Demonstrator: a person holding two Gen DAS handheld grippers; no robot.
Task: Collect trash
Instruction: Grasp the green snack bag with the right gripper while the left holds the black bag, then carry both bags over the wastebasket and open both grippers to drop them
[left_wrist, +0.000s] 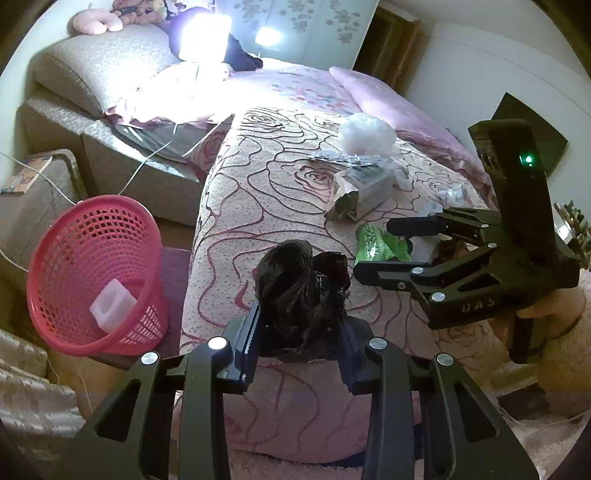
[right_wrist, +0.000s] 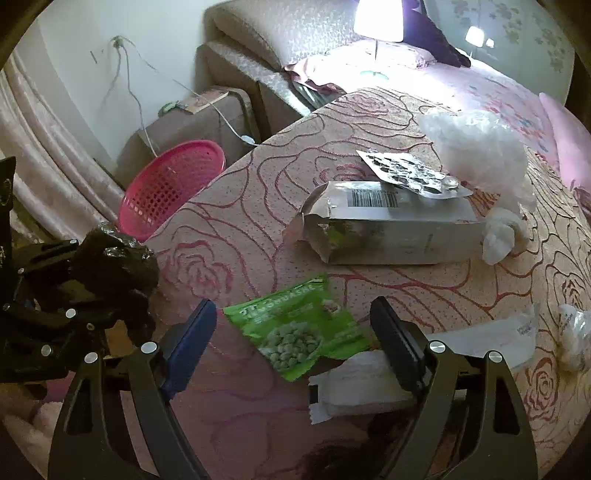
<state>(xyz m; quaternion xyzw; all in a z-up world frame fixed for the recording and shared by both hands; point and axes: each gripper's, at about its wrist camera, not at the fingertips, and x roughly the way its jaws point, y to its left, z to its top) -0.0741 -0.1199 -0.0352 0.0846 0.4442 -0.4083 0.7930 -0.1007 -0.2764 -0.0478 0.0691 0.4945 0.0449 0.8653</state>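
Basket (left_wrist: 92, 273): on the floor left of the bed, one white foam piece (left_wrist: 110, 304) inside; judged an early stage.
Left gripper (left_wrist: 301, 332): held level over the bed edge, clamped on a crumpled black bag (left_wrist: 303, 284), not yet over the basket.
Right gripper (right_wrist: 291, 325): fingers spread apart, angled down around the green snack packet (right_wrist: 299, 325) on the bedspread (right_wrist: 229, 229).
Left to collect: torn box (right_wrist: 388, 229), blister sheet (right_wrist: 406, 171), clear plastic wad (right_wrist: 476, 144), tissues (right_wrist: 502, 236).

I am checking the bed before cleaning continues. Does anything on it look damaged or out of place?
Yes. The grey carton lies on its side with its left end torn open and crumpled, and an empty blister sheet rests across it. The green snack packet lies flat on the blanket, between the open right gripper fingers.
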